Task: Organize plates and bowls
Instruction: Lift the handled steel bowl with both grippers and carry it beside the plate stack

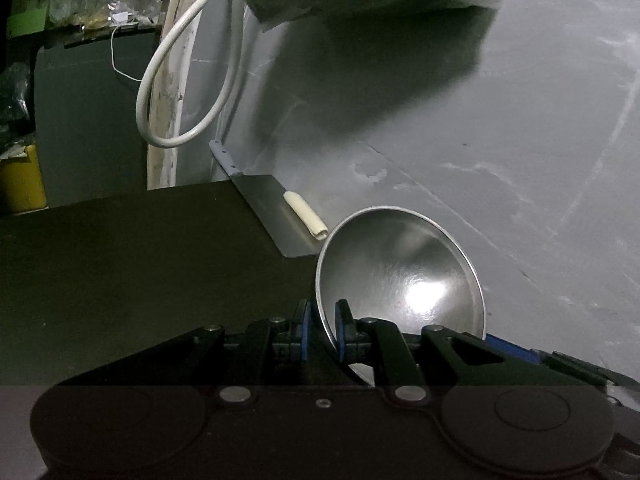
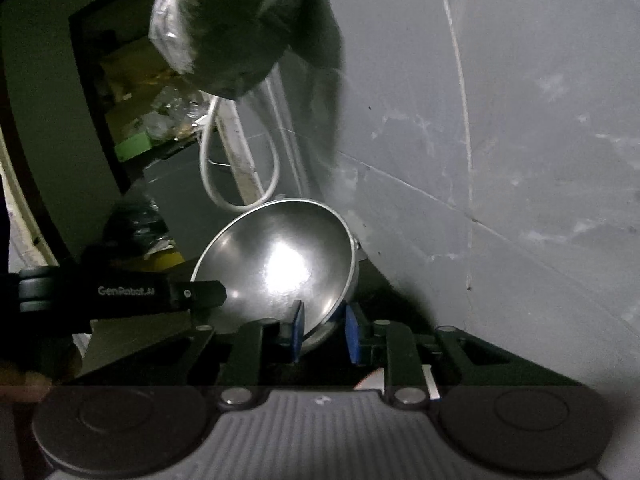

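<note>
Left wrist: shiny steel bowl (image 1: 400, 272) — tilted, glare spot inside.

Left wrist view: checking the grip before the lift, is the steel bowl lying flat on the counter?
No, the steel bowl is tilted, its rim pinched by the left gripper.

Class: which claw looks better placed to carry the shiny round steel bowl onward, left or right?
Probably left: the left claw clamps the rim of the shiny round steel bowl squarely; the right claw looks looser around it.
</note>
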Demonstrator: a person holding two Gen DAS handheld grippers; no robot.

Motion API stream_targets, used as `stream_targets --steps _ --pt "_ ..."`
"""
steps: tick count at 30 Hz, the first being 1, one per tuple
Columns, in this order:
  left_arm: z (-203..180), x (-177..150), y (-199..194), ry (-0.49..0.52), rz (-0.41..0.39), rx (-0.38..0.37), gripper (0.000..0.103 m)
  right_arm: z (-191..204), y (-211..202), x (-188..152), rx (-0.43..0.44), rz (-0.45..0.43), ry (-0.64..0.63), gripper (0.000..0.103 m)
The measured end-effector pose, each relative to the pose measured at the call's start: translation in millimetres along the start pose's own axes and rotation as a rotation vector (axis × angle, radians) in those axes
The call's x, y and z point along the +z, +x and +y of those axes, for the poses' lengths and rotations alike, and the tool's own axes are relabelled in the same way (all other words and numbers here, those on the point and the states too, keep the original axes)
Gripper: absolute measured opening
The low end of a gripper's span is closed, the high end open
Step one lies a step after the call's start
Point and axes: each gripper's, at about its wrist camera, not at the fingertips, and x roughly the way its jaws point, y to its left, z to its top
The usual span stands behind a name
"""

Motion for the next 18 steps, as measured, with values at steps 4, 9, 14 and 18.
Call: stream_targets --steps 4,9,14,18 --pt "-8 -15 -20 -0.003 0.0 -0.009 0.013 1 -28 -7 0.012 -0.002 -0.008 0.025" --pt "-22 -33 -39 0.008 0.017 -0.029 0.013 -2 -63 -18 0.02 -0.005 -0.035 0.025" --pt "-28 -57 -65 0.009 0.043 -0.064 0.014 -8 -95 -30 0.061 0.022 -0.059 0.025" --pt "-32 -79 -84 0.024 0.086 -0.081 0.014 -11 -114 -46 0.086 0.066 -0.067 0.025"
